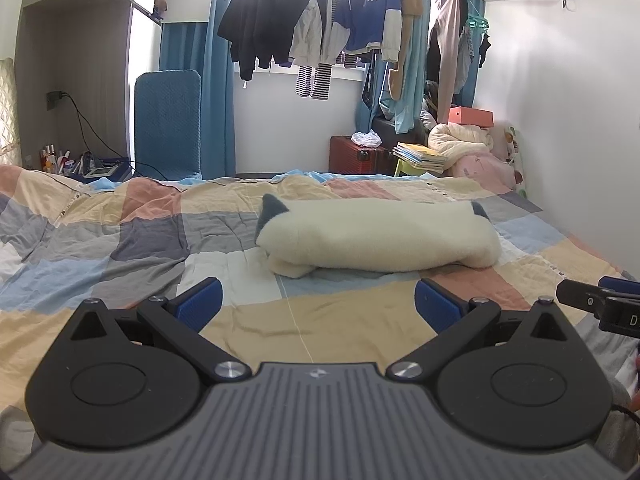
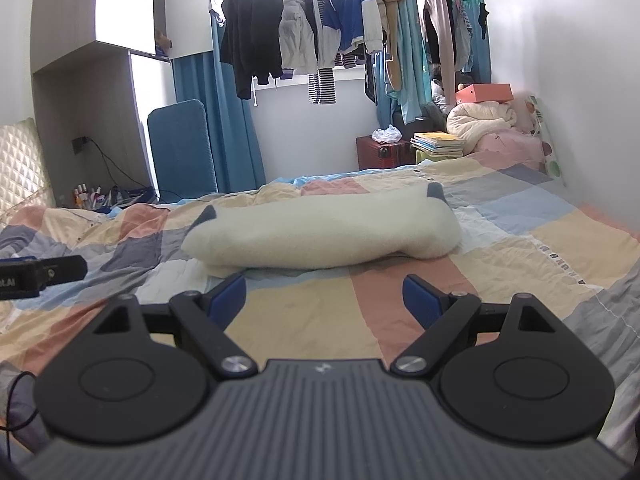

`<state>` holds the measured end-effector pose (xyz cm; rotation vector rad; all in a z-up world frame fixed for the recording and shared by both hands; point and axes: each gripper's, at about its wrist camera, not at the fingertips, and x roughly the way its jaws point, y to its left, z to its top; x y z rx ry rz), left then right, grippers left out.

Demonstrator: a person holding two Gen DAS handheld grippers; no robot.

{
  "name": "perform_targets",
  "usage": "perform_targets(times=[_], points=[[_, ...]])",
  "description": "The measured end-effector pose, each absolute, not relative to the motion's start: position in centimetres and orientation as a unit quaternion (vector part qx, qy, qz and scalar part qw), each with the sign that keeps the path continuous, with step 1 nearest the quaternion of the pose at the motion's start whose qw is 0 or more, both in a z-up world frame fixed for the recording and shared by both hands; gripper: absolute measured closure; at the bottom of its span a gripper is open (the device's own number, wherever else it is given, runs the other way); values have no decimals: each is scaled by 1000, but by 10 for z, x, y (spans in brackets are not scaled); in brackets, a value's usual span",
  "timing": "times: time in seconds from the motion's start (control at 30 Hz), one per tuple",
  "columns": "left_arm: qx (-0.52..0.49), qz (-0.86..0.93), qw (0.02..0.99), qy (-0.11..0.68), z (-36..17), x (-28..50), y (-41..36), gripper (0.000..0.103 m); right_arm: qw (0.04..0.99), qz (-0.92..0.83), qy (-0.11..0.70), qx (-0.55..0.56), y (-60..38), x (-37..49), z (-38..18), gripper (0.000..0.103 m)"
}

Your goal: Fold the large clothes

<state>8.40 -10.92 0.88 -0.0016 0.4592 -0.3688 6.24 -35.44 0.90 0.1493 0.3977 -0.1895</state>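
Observation:
A cream fleece garment [image 1: 376, 236] with grey-blue cuffs lies folded into a long bundle across the checked quilt [image 1: 120, 240]; the right wrist view shows the same garment [image 2: 320, 232] ahead on the quilt [image 2: 520, 248]. My left gripper [image 1: 318, 300] hovers just short of the bundle's near edge, open, nothing between its blue pads [image 1: 200, 300]. My right gripper [image 2: 324, 296] hangs beside it, also open and empty, close to the bundle. Each gripper's tip shows at the edge of the other's view.
Many clothes [image 1: 320, 20] hang on a rail at the window behind the bed. A red suitcase [image 1: 356, 156], stacked books [image 1: 420, 156] and piled bedding [image 1: 464, 140] stand at the far right. A blue chair [image 1: 168, 120] and a cluttered nightstand [image 1: 80, 164] are at the far left.

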Motion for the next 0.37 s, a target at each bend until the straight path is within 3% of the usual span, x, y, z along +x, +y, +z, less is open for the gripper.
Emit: perform_targets(times=[0.37], points=[[-5, -184, 957, 223, 13, 79, -108, 0, 974, -93, 192, 74, -353, 62, 10, 16]])
